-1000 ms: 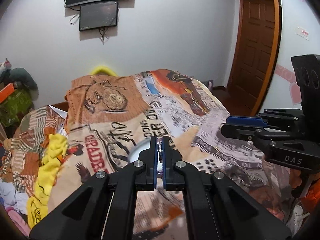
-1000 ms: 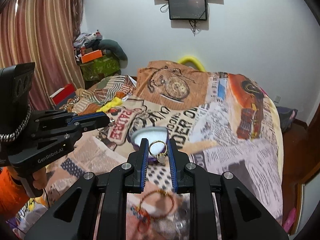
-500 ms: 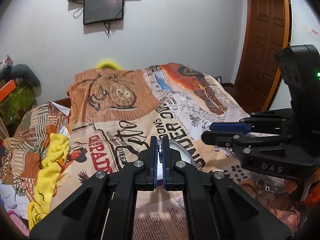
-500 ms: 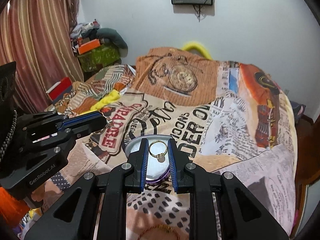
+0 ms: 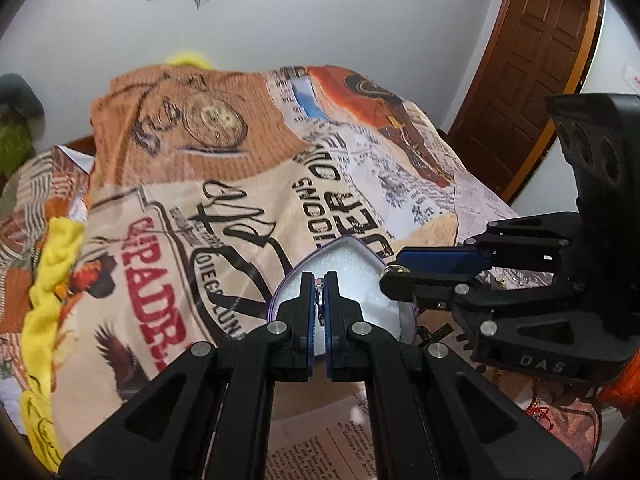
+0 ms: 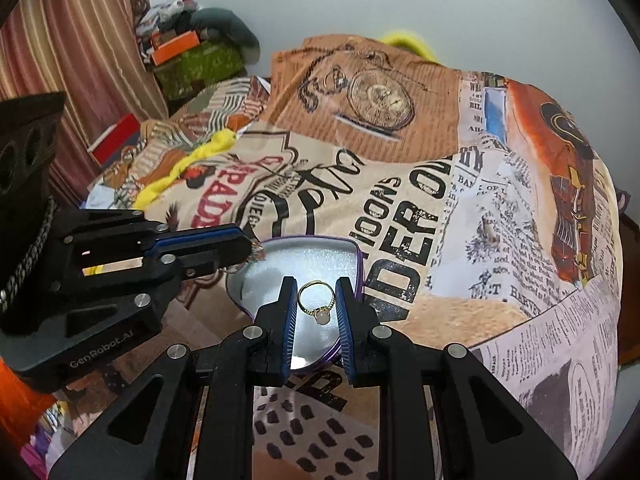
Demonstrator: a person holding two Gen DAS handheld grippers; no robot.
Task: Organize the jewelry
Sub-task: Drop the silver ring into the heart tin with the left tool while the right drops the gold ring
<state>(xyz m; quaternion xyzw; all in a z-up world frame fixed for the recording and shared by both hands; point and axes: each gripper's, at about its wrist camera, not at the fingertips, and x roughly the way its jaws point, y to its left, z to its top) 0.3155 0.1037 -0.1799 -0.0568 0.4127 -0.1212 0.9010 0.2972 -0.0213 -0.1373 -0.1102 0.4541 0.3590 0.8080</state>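
A heart-shaped box (image 6: 356,264) with a purple rim and pale lining lies open on the bedspread; in the left wrist view the box (image 5: 352,260) sits just past my fingers. My right gripper (image 6: 316,284) is shut on a gold ring (image 6: 315,305) with a pale stone, held over the box. My left gripper (image 5: 319,280) is shut on a small silver piece (image 5: 319,298); its sparkling end (image 6: 257,251) pokes out at the box's left rim. Left gripper (image 6: 246,246) and right gripper (image 5: 390,274) meet over the box from opposite sides.
The box rests on a printed bedspread (image 6: 460,200) covering a bed. A yellow cloth (image 5: 48,280) lies at the left. Red-threaded bracelets (image 5: 540,414) lie at the near right. A brown door (image 5: 532,60) stands right, a curtain (image 6: 72,60) and piled clutter (image 6: 192,52) left.
Both grippers have come down and forward over the bed, tipping downward. The box now lies right under both tips. Each piece of jewelry stays held.
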